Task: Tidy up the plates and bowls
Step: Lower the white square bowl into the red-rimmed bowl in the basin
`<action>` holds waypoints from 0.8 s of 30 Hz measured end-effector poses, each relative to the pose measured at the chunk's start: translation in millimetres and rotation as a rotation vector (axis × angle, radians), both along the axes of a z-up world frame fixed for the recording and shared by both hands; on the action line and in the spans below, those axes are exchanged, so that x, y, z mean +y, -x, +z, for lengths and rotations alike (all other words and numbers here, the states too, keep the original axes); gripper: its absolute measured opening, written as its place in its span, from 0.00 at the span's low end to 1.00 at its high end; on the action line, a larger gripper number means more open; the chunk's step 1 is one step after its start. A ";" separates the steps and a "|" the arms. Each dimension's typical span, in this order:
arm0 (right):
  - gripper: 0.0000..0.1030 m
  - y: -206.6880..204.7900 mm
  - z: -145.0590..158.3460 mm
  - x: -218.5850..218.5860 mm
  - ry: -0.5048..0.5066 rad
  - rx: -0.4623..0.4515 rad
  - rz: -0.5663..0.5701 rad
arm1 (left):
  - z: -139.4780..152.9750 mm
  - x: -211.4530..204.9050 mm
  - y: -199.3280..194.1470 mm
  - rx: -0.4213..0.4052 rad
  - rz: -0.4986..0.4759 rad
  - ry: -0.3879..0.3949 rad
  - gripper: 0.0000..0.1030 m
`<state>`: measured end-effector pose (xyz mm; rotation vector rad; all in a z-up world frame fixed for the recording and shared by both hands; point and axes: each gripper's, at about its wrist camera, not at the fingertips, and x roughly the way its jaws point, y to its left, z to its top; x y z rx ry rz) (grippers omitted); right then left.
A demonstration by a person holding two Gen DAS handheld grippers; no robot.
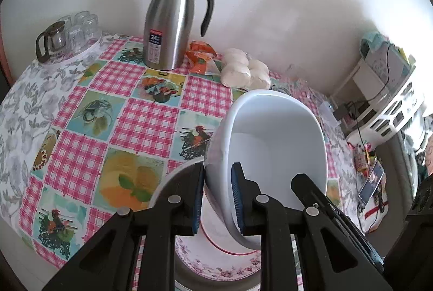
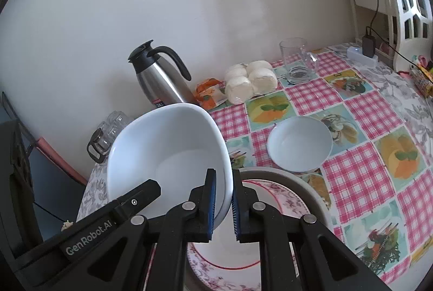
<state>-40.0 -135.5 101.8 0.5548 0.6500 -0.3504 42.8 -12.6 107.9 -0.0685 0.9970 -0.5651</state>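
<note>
Both grippers hold one large white bowl (image 1: 273,144) by opposite sides of its rim, a little above a floral-rimmed plate (image 1: 222,268). My left gripper (image 1: 217,200) is shut on the bowl's rim. In the right wrist view my right gripper (image 2: 223,205) is shut on the rim of the same bowl (image 2: 167,153), over the floral plate (image 2: 273,196), which lies in a grey rimmed dish (image 2: 303,182). A smaller white bowl (image 2: 299,143) sits on the tablecloth beyond the plate.
A steel thermos jug (image 1: 169,20) stands near the wall, with an orange packet (image 1: 201,55) and bagged white buns (image 1: 245,70) beside it. Upturned glasses (image 1: 78,31) stand at the far left. A glass mug (image 2: 296,61) and a charger (image 2: 368,46) are at the right.
</note>
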 end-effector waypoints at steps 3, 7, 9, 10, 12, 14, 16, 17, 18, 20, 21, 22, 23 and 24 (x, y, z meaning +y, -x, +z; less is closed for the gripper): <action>0.13 7.2 -2.9 -8.3 -0.011 0.000 -0.011 | -1.1 -9.9 4.2 0.006 -0.014 -0.014 0.20; 0.14 18.1 -3.5 -15.9 -0.012 -0.003 -0.028 | 1.3 -20.3 11.8 0.003 -0.034 -0.019 0.20; 0.14 23.0 -2.7 -18.4 -0.011 -0.006 -0.036 | 3.4 -25.9 15.9 -0.006 -0.042 -0.032 0.20; 0.14 25.5 -2.3 -19.8 -0.013 -0.008 -0.038 | 4.5 -28.2 17.6 -0.011 -0.045 -0.038 0.20; 0.14 28.6 -2.0 -22.1 -0.021 -0.009 -0.040 | 5.9 -31.3 20.2 -0.014 -0.049 -0.042 0.20; 0.14 30.7 -3.5 -24.9 -0.039 -0.006 -0.040 | 5.2 -32.3 21.7 -0.010 -0.050 -0.044 0.20; 0.14 31.2 -6.0 -27.0 -0.055 0.001 -0.037 | 3.0 -32.5 22.4 -0.002 -0.049 -0.050 0.20; 0.14 31.7 -7.3 -27.8 -0.060 0.005 -0.036 | 1.3 -32.6 22.9 0.002 -0.048 -0.054 0.20; 0.14 31.8 -8.5 -28.0 -0.064 0.010 -0.035 | -0.1 -33.0 23.3 0.006 -0.047 -0.059 0.20; 0.14 32.3 -11.2 -27.0 -0.073 0.024 -0.033 | -3.3 -32.9 23.9 0.012 -0.044 -0.071 0.20; 0.14 32.4 -12.4 -26.3 -0.073 0.028 -0.032 | -4.0 -32.7 24.3 0.015 -0.041 -0.076 0.20; 0.15 32.4 -13.2 -25.1 -0.074 0.033 -0.032 | -4.8 -32.3 24.8 0.016 -0.039 -0.080 0.20; 0.15 31.8 -14.1 -23.3 -0.073 0.038 -0.029 | -5.5 -31.2 25.6 0.016 -0.034 -0.087 0.20; 0.15 30.4 -14.9 -21.3 -0.072 0.045 -0.022 | -6.1 -30.4 25.5 0.016 -0.031 -0.090 0.21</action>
